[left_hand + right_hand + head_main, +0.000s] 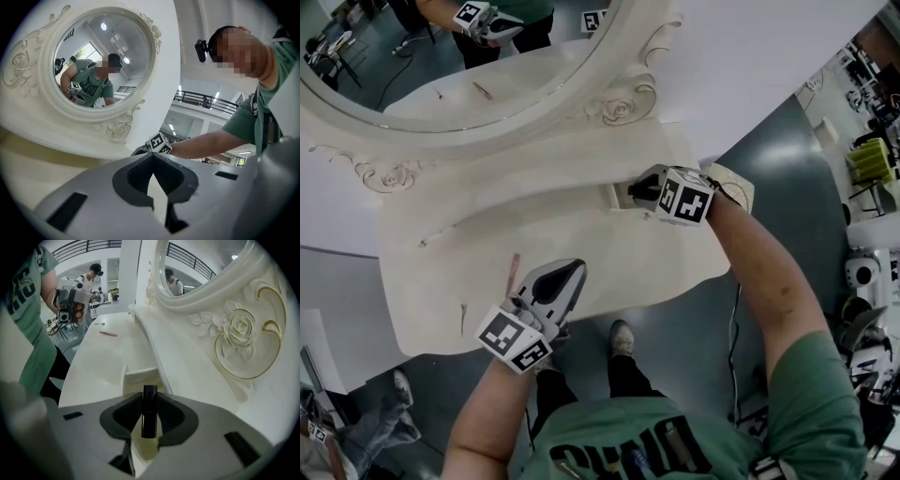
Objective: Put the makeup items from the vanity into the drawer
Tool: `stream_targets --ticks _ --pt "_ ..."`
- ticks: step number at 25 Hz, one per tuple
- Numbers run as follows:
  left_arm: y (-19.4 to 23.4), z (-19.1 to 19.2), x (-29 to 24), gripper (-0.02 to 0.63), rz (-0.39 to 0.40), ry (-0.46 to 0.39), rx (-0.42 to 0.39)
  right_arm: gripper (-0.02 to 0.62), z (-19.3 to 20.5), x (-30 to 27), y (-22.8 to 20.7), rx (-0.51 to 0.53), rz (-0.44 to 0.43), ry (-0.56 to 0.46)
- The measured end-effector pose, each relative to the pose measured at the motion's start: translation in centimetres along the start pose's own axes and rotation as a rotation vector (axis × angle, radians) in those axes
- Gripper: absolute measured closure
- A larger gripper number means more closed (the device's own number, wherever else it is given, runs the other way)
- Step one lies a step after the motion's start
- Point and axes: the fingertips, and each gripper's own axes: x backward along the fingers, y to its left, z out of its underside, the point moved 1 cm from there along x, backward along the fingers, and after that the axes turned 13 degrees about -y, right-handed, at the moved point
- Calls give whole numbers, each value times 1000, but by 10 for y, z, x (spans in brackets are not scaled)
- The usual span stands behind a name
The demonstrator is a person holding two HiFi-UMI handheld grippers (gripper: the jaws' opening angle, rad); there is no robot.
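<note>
White vanity desk [441, 272] under an oval mirror [487, 56], right tongs [149, 401] clenched on a slim black makeup tube [149, 416] at the small open drawer [140, 376], left tongs [151, 155] closed and empty, pink pencil [514, 269] lying on the desk beside them.

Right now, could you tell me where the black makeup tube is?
The black makeup tube is gripped in the right hand-held gripper, over the open drawer below the mirror frame, right of centre in the head view.

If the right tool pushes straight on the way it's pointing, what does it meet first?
Most likely the open drawer just ahead; the black makeup stick clamped in the right tool would touch it first, though depth is unclear.
</note>
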Motion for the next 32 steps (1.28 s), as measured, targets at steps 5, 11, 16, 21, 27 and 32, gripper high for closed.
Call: stream_targets --ticks 5,11,16,21,27,32 --pt "-2 -1 1 598 0 -4 -1 489 1 0 0 37 2 23" --pt "-4 -2 3 598 -3 -9 2 488 1 0 0 54 13 33" --pt "-8 -2 4 598 0 -13 0 488 0 0 0 63 21 39" --pt "-10 -2 5 598 1 -14 1 485 1 1 0 66 30 43" --pt "-10 -5 8 598 -4 -18 0 467 2 5 -2 65 47 48" --pt "-13 -11 11 598 -5 -23 -8 439 -3 10 -2 54 61 39"
